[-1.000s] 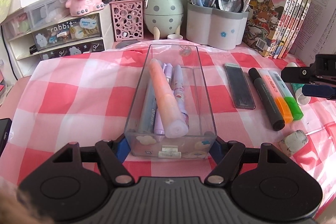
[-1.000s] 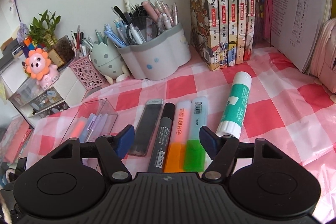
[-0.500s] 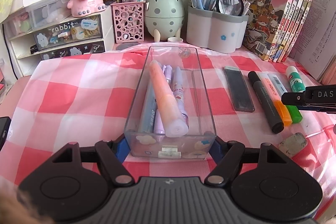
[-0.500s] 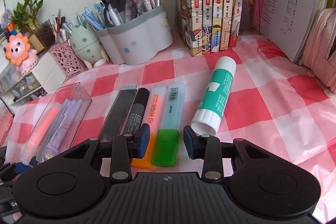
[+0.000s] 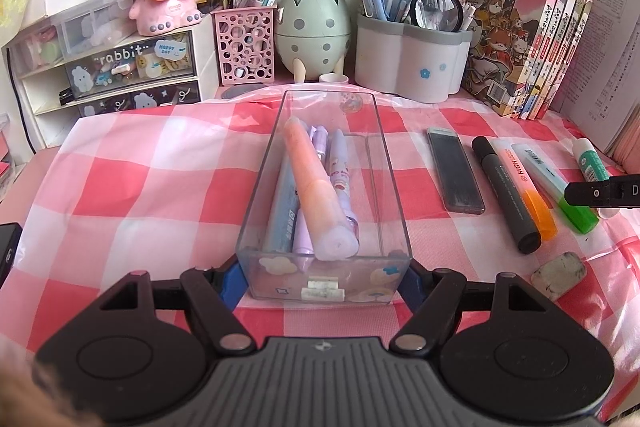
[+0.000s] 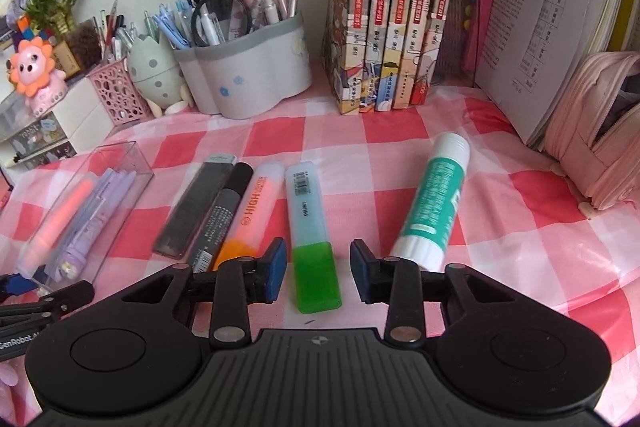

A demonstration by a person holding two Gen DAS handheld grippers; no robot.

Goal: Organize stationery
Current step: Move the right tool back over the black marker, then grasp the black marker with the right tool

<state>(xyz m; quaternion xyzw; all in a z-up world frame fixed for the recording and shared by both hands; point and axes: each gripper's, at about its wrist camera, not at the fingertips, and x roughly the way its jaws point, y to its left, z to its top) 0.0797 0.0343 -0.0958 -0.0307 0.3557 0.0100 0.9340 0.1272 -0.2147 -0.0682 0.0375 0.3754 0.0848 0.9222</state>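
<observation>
The left gripper (image 5: 323,277) is clamped on the near end of the clear tray (image 5: 390,163), its blue pads pressed against the tray's two side walls. The tray lies lengthwise on the pink checked cloth (image 5: 152,179) and holds an orange pen (image 5: 316,187) lying across a blue pen (image 5: 282,203) and purple pens (image 5: 340,171), all in its left compartment; the right compartment shows nothing inside. To the right of the tray, well apart from it, lie in a row a grey lead case (image 6: 196,203), a black marker (image 6: 224,211), an orange highlighter (image 6: 250,211), a green highlighter (image 6: 312,231) and a glue stick (image 6: 434,203). The right gripper (image 6: 319,273) sits over the near, green-capped end of the green highlighter with its jaws narrowed; they have just been closing. The cap lies between the blue pads with a gap visible on each side, so the pads do not press on it. A worn eraser (image 5: 560,273) lies nearest, to the right of the marker's near end. At the far edge stand pen holders (image 6: 244,67), a row of books (image 6: 396,7) and small drawers (image 5: 128,75).
</observation>
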